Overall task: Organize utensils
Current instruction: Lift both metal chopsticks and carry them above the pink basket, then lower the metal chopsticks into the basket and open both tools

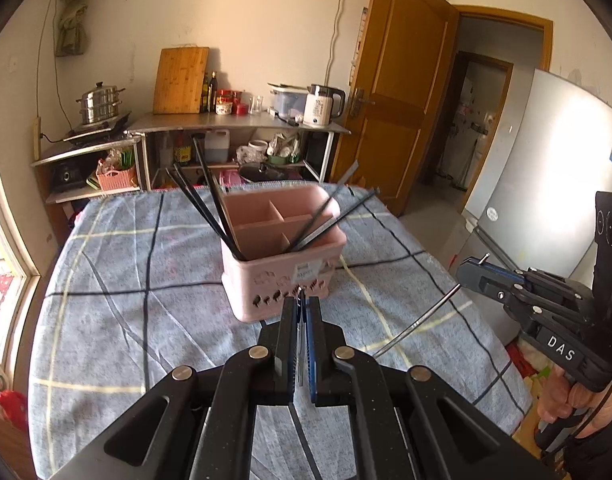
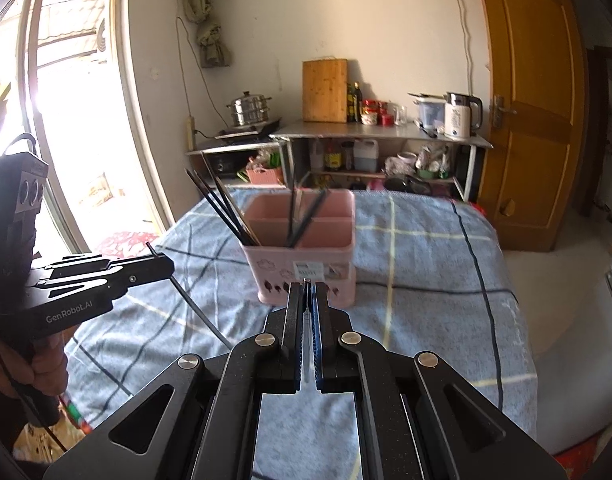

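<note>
A pink utensil holder with several compartments stands on the blue plaid cloth; it also shows in the right wrist view. Several black chopsticks lean in it. My left gripper is shut on a thin chopstick, seen from the side in the right wrist view, where the black chopstick hangs down from it. My right gripper is shut on a silver metal chopstick, seen at the right of the left wrist view.
A metal kitchen shelf with a cutting board, bottles, a kettle and a steamer pot stands behind the table. A wooden door is at back right, a fridge right, a window left.
</note>
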### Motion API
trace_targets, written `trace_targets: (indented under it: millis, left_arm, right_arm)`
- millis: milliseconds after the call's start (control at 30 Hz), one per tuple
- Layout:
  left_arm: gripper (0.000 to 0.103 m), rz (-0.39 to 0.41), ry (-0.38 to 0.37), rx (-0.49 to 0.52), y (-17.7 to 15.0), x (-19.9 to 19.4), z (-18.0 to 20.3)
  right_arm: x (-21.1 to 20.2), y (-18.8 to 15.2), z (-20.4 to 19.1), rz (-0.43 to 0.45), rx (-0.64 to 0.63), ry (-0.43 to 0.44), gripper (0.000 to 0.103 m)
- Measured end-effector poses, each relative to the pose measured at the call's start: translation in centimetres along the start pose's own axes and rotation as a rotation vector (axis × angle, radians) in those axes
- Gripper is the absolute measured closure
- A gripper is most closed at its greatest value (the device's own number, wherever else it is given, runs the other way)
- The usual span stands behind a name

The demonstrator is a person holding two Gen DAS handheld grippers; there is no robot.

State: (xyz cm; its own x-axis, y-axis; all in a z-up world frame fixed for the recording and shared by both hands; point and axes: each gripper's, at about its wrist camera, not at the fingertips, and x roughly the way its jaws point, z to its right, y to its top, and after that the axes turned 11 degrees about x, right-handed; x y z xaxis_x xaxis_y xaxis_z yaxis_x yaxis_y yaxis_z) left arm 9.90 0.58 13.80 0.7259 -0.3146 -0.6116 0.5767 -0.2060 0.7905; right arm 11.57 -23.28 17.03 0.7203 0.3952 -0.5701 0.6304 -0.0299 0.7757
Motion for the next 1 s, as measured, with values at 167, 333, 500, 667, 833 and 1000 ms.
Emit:
trace_targets:
  millis: [167, 333, 500, 667, 833, 1000]
  left_arm:
    - [0.1, 0.051, 0.014, 0.0, 2.4, -1.4, -1.2]
    - [0.1, 0.104, 0.034, 0.017, 5.1, -2.6, -1.7]
    - [0.1, 0.137, 0.052, 0.026, 7.4, -2.5, -2.6]
    - [0.1, 0.149, 0.058, 0.024, 9.1, -1.7, -3.5]
    - [0.1, 0.167, 0.068, 0.039, 10.5, -0.5, -3.9]
    - [0.1, 0.16, 0.072, 0.036, 11.0, 1.5, -4.6]
  right_arm:
    - [0.2, 2.1, -1.3, 0.042, -0.009, 0.034, 0.099]
    - [0.6, 4.4, -2.8, 0.091, -0.024, 0.057, 0.099]
    - [1.3, 6.4, -3.9, 0.129, -0.032, 0.073, 0.099]
    - [2.2, 8.0, -4.9, 0.161, -0.039, 0.083, 0.099]
    - [3.5, 9.0, -5.2, 0.176, -0.057, 0.075, 0.099]
    - [5.1, 9.5, -4.6, 0.175, -0.052, 0.064, 0.099]
